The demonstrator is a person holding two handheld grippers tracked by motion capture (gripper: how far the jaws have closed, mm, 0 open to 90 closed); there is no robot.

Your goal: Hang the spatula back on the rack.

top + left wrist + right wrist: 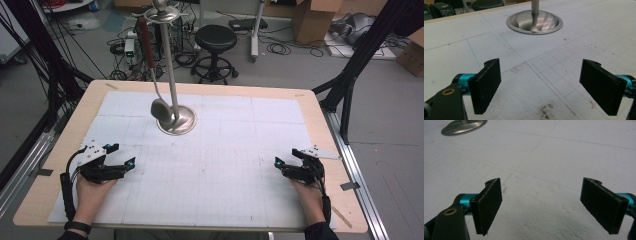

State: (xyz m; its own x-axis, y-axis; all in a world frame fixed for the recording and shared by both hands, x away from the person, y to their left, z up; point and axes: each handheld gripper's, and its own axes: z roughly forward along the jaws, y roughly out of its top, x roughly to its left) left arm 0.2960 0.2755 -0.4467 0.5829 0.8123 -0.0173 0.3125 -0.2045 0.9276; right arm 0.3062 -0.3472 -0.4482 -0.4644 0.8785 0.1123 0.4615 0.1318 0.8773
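Observation:
A tall metal stand (170, 65) rises from a round silver base (178, 120) on the white mat, toward the back left of centre. From its top hook hangs a ladle (161, 108) with a dark red handle, its bowl just above the base. The left gripper (121, 156) rests low at the table's left, held by a hand, jaws open and empty. At the right, the right gripper (285, 156) also sits open with nothing in it. The base (534, 22) lies straight ahead in the left gripper view, and the base (464, 126) sits far upper left in the right gripper view.
A white gridded mat (220, 150) covers the wooden table (330, 135). Behind the table stand a black stool (215, 50), cables on the floor and cardboard boxes (312, 17). Black frame legs (350, 75) flank the table.

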